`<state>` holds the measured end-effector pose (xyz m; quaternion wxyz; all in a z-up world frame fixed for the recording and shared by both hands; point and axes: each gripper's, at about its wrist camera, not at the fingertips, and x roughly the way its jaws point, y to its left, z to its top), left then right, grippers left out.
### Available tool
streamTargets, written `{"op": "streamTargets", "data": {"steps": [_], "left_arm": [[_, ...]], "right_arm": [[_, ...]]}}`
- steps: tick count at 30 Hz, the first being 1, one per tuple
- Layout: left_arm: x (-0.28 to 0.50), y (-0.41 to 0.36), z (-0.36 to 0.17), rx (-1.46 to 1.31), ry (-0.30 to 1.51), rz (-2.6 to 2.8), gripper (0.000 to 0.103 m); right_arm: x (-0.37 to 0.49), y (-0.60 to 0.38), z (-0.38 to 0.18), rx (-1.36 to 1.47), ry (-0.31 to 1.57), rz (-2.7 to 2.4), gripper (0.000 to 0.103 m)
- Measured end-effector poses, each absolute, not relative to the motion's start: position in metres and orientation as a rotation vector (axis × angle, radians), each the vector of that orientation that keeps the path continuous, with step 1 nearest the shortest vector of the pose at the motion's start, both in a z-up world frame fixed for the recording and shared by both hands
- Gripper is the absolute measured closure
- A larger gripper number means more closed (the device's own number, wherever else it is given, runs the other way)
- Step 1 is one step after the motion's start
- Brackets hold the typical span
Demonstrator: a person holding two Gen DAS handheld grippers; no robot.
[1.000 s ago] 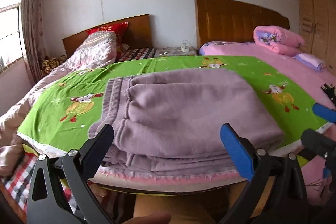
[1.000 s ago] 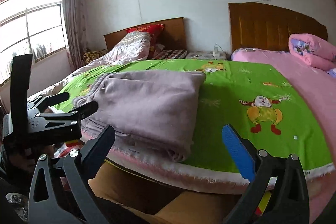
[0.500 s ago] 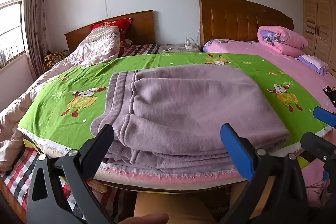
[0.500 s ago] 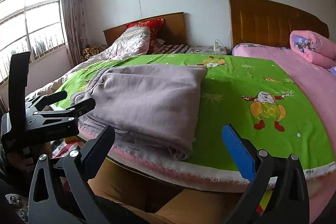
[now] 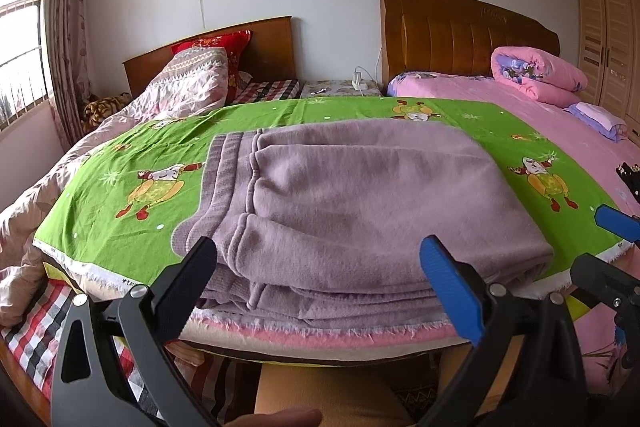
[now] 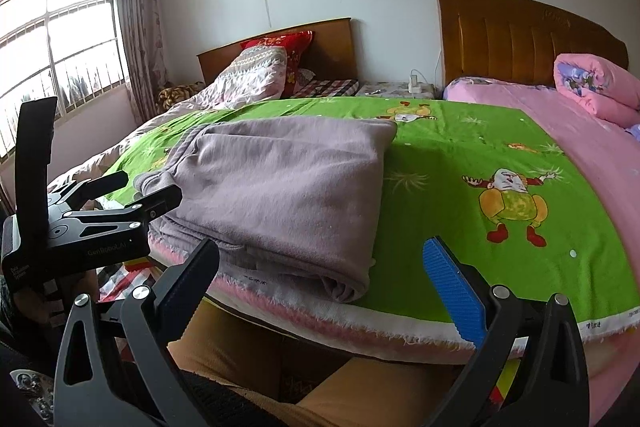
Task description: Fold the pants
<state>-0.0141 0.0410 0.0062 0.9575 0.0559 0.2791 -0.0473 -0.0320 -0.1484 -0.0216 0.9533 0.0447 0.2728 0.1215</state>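
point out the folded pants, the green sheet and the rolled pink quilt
folded pants (image 5: pixel 360 195), left wrist view, middle of the top layer
green sheet (image 6: pixel 480 147), right wrist view, bare patch right of the pants
rolled pink quilt (image 6: pixel 600 87), right wrist view, front of the roll

Both tongs share one build: black, triangular frames with cut-out slots, silver round screw heads at the pivots, and long flat fingers. On the left tongs (image 5: pixel 318 269) one finger is black, the other faced with a bright blue ribbed pad (image 5: pixel 450 283). The right tongs (image 6: pixel 320 273) match it, blue pad (image 6: pixel 454 293) included. From the right wrist view, the left tongs' black body bears pale lettering. The person wears tan trousers (image 6: pixel 248 351).
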Motion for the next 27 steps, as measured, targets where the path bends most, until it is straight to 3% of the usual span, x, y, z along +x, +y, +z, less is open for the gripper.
{"op": "streamTargets", "data": {"steps": [27], "left_arm": [[-0.0131, 0.043, 0.0055, 0.112, 0.57, -0.094, 0.001]], "right_arm": [[-0.0317, -0.1479, -0.0221, 0.091, 0.558, 0.248, 0.004]]}}
